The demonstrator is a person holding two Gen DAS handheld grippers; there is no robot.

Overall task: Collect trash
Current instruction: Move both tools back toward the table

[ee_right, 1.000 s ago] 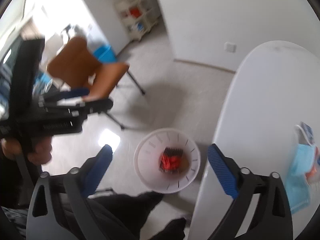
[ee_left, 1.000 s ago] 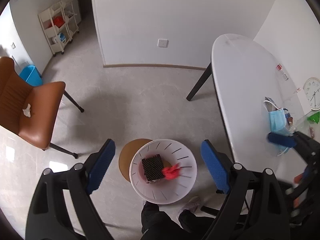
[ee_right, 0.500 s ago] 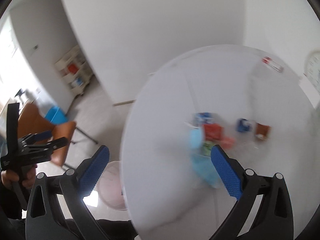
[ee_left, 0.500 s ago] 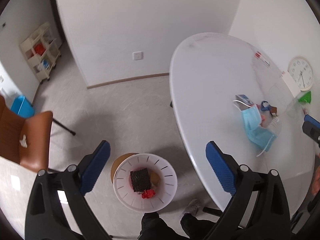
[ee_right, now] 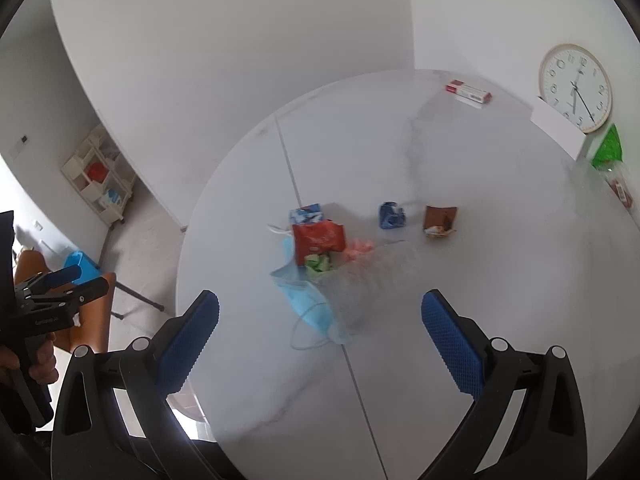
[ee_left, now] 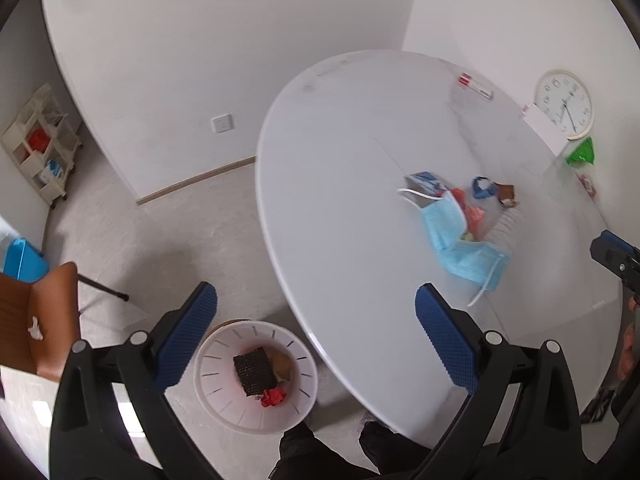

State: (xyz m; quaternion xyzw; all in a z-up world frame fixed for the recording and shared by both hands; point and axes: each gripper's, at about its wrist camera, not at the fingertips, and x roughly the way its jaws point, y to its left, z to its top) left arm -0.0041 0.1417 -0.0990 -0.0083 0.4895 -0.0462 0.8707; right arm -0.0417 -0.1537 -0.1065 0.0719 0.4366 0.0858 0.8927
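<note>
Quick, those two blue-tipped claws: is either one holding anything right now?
Left gripper: open, holding nothing; its jaws have just been opening.
Right gripper: open, holding nothing.

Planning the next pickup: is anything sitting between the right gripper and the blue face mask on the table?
Nothing visible. The right gripper is open and empty above bare table, and the blue face mask lies just ahead of it, uncovered.

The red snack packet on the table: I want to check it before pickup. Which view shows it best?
The right wrist view. There the red snack packet faces the camera, lying on the blue mask. In the left wrist view the mask covers most of it, leaving only a red edge.
</note>
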